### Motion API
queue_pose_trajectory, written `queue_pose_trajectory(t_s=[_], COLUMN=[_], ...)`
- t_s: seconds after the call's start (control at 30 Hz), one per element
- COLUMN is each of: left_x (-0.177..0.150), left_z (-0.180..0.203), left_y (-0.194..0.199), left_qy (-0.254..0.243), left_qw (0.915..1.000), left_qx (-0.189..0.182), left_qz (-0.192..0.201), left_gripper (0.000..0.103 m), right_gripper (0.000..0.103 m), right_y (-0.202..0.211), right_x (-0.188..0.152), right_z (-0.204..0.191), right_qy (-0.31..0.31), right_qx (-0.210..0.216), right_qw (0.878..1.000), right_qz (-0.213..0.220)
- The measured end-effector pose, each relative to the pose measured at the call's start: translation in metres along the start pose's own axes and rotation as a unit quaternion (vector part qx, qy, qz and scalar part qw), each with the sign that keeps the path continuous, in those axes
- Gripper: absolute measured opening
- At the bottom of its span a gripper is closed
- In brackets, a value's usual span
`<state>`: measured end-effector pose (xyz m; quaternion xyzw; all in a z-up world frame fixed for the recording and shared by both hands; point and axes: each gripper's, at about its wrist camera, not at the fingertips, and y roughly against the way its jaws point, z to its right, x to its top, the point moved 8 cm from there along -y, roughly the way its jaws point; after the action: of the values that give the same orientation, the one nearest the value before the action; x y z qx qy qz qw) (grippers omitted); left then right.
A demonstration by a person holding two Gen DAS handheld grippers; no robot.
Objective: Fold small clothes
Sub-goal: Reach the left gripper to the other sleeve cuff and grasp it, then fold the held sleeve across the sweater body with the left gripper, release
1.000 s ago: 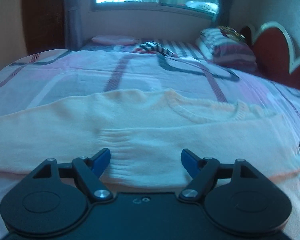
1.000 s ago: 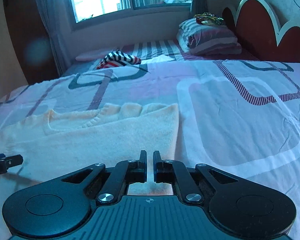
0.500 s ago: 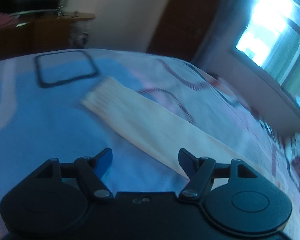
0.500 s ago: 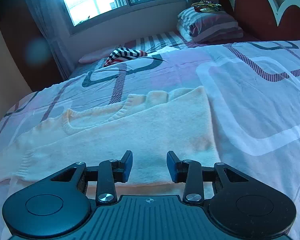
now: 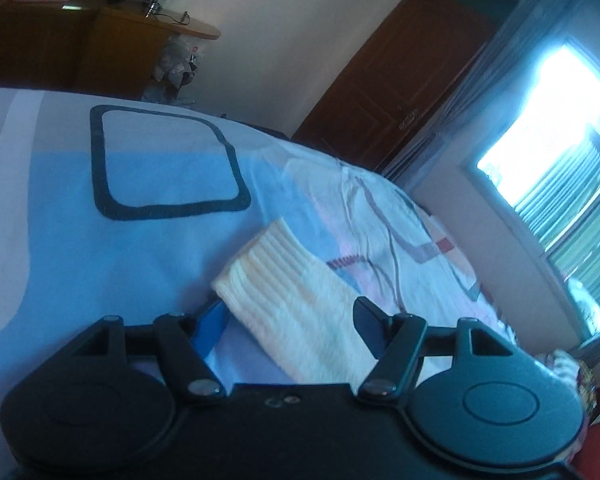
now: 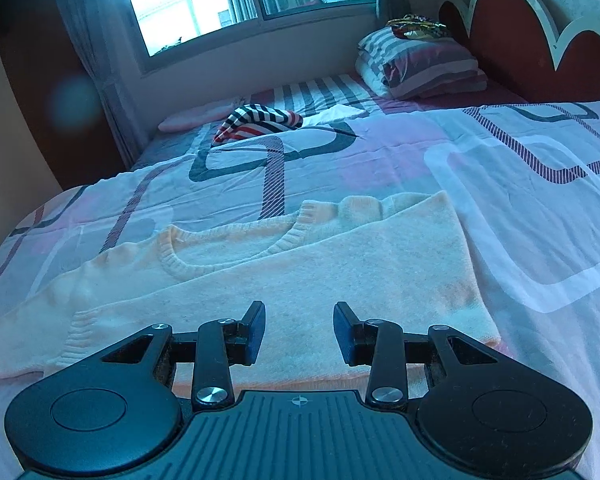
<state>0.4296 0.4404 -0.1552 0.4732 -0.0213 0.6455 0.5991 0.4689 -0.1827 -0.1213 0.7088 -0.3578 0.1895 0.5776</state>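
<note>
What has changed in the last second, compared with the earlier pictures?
The left gripper swung from the sweater's body to its outstretched sleeve cuff; its jaws have been closing around it, not yet gripping. The right gripper opened, releasing the folded sweater. The sweater's body stayed flat on the bedspread.

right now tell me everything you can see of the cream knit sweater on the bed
The cream knit sweater lies flat on the patterned bedsheet, front up, with a ribbed round neckline. One sleeve is folded across the body, its ribbed cuff near the lower left in the right wrist view. The other sleeve stretches out straight, its ribbed cuff between the open left gripper fingers, not pinched. The right gripper hovers open over the body.
</note>
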Motion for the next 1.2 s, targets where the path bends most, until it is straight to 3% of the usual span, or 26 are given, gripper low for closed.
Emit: queue_pose_trajectory(t_s=[0.07,0.13,0.17,0.2,0.23,0.37,0.57,0.83,0.97,1.2], left_x=[0.002,0.003,0.003,0.004,0.004,0.007,-0.027,-0.141,-0.212,-0.324], left_z=[-0.002,-0.003,-0.005,-0.008,-0.011,0.006,0.088,0.215,0.271,0.339], left_y=[-0.001,-0.006,-0.009,-0.011,-0.014,-0.002,0.018,0.047,0.062,0.079], left_qy=[0.006,0.008,0.012,0.016,0.02,-0.015,-0.11,-0.218,-0.272,-0.347], left_qw=[1.0,0.9999,0.9997,0.9996,0.9995,0.9997,0.9894,0.9535,0.9281,0.8855], left_qx=[-0.003,-0.011,-0.015,-0.014,-0.013,-0.019,-0.09,-0.181,-0.216,-0.245], left_qz=[0.003,-0.005,-0.011,-0.016,-0.022,-0.005,-0.027,-0.103,-0.134,-0.187], left_gripper=[0.057,0.033,0.026,0.009,0.004,0.003,0.003,0.003,0.003,0.003], right_gripper=[0.038,0.038,0.038,0.038,0.038,0.038,0.038,0.038,0.038,0.038], right_y=[0.002,0.003,0.003,0.003,0.001,-0.007,-0.007,-0.006,0.0,0.012], right_x=[0.001,0.004,0.005,0.005,0.006,0.007,0.007,0.013,0.016,0.02], right_z=[0.0,0.001,0.002,0.003,0.004,0.014,0.023,0.044,0.057,0.084], right_qy=[-0.001,-0.002,-0.003,-0.002,-0.001,-0.009,-0.021,-0.045,-0.058,-0.083], right_qx=[-0.005,-0.01,-0.012,-0.015,-0.018,-0.031,-0.022,0.002,0.017,0.033], right_qw=[1.0,1.0,1.0,1.0,1.0,0.999,1.0,0.999,0.998,0.996], right_qz=[0.001,0.004,0.005,0.007,0.008,0.003,0.005,0.007,0.011,0.014])
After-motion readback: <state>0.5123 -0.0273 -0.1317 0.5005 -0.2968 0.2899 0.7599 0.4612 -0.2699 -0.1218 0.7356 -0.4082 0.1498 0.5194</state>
